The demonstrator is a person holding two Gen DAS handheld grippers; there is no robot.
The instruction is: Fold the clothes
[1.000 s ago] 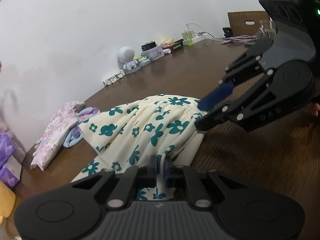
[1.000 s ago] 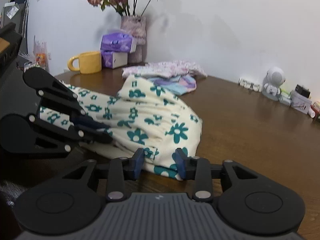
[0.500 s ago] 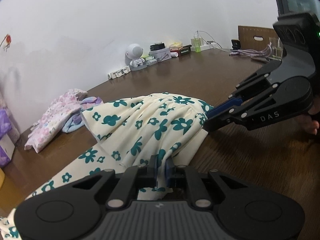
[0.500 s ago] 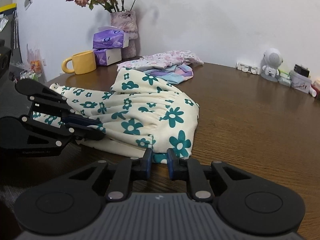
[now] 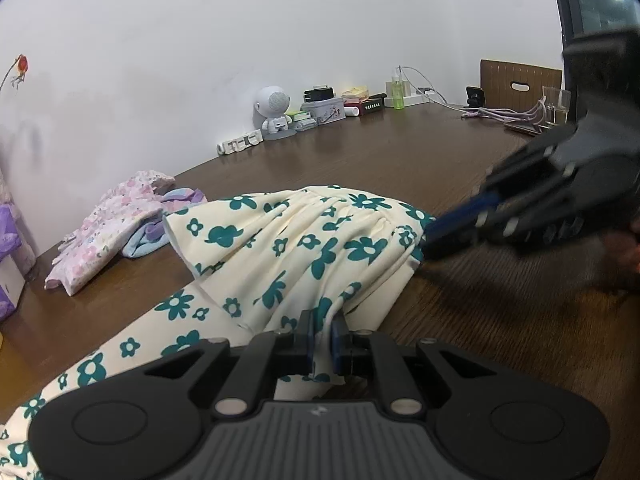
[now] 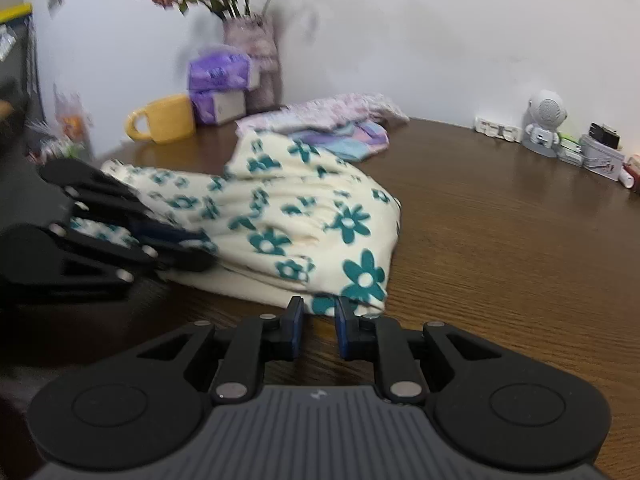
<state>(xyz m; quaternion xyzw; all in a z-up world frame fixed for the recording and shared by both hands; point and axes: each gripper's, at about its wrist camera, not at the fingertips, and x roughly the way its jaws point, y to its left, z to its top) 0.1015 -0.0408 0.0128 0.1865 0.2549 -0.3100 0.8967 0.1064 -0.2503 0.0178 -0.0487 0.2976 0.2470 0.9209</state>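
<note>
Both grippers, left gripper (image 5: 321,330) & right gripper (image 6: 318,320): black linkage bodies w/ silver pins, blue pads, ribbed grey housing.

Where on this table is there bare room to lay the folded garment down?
Bare wood lies between the floral garment and the astronaut figure by the wall. It is crowded by the yellow mug, tissue packs and pastel clothes pile.

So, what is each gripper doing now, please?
Left gripper: closed on the floral garment.
Right gripper: closed on the garment's edge.
</note>
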